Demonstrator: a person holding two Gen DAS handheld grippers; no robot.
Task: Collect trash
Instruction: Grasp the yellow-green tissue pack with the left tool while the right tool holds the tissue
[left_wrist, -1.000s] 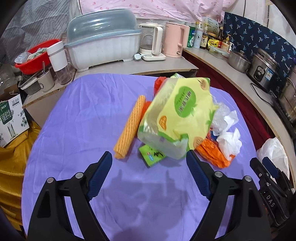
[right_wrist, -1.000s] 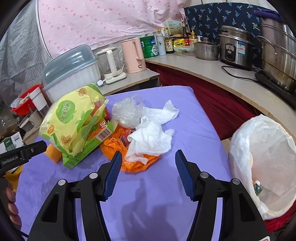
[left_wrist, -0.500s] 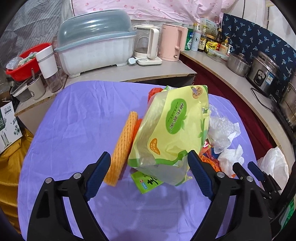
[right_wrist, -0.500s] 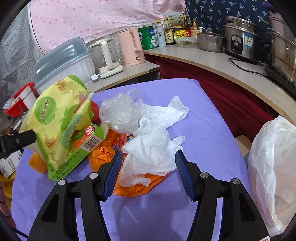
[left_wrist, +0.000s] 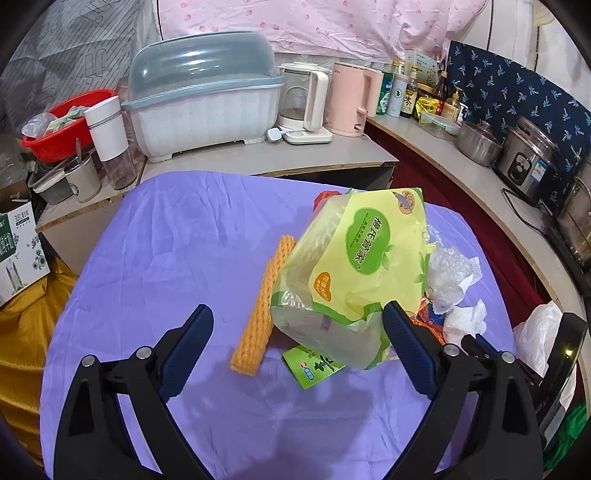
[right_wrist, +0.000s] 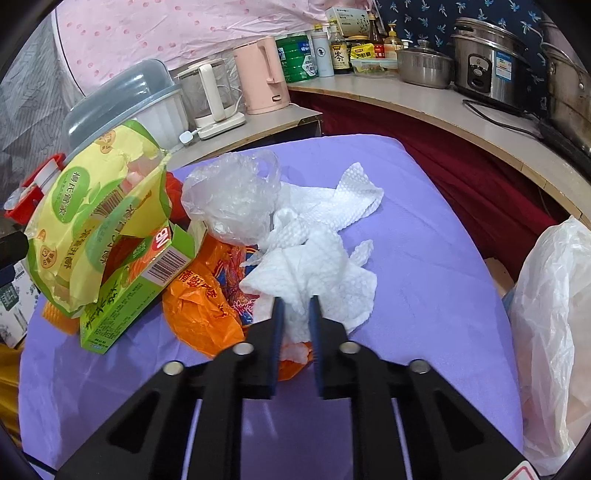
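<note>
My right gripper (right_wrist: 295, 314) is pinched on the crumpled paper towel (right_wrist: 314, 266), not yet lifted off the purple cloth (right_wrist: 424, 229). Left gripper (left_wrist: 297, 334) jaws opening, nothing held, beside the yellow wrapper (left_wrist: 354, 273). Whole pile left; white bag (right_wrist: 554, 295) waits at my right.

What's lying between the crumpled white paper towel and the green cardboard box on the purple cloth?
A crinkled orange plastic wrapper lies between the white paper towel and the green cardboard box, partly under both; the right wrist view shows it.

Home kitchen: kettle (left_wrist: 349, 99), rice cooker (right_wrist: 489, 66)
</note>
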